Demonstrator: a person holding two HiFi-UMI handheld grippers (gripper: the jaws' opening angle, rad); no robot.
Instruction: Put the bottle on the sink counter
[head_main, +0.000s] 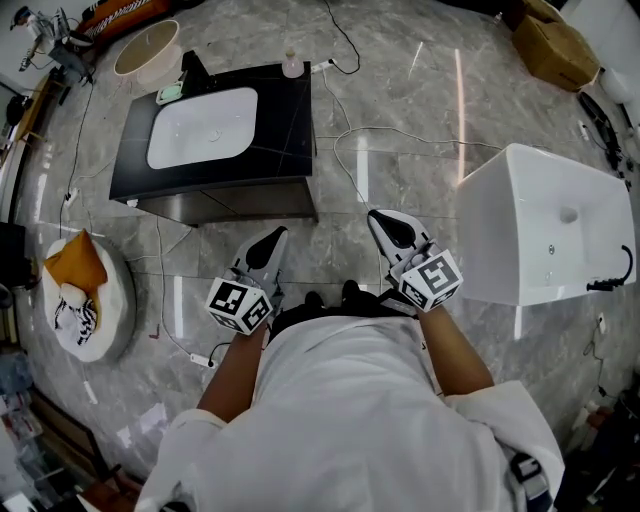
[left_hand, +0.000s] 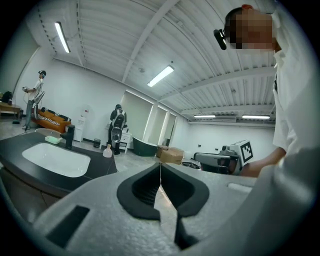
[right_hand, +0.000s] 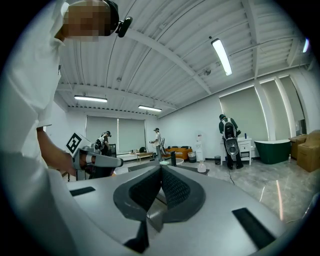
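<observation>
A small clear bottle (head_main: 292, 65) with a pale cap stands on the far right corner of the black sink counter (head_main: 285, 120), beside the white basin (head_main: 205, 125). It also shows in the left gripper view as the bottle (left_hand: 107, 151) and in the right gripper view as the bottle (right_hand: 202, 167). My left gripper (head_main: 274, 237) and right gripper (head_main: 379, 216) are held close to my body, well short of the counter and pointing toward it. Both are shut with nothing between the jaws, as seen at the left gripper (left_hand: 160, 166) and the right gripper (right_hand: 161, 168).
A black faucet (head_main: 193, 68) and a green soap dish (head_main: 170, 94) sit on the counter's far left. A white tub (head_main: 545, 230) stands to my right, and cardboard boxes (head_main: 555, 45) lie beyond it. A round cushion (head_main: 88, 297) lies at the left. Cables (head_main: 345, 150) cross the floor.
</observation>
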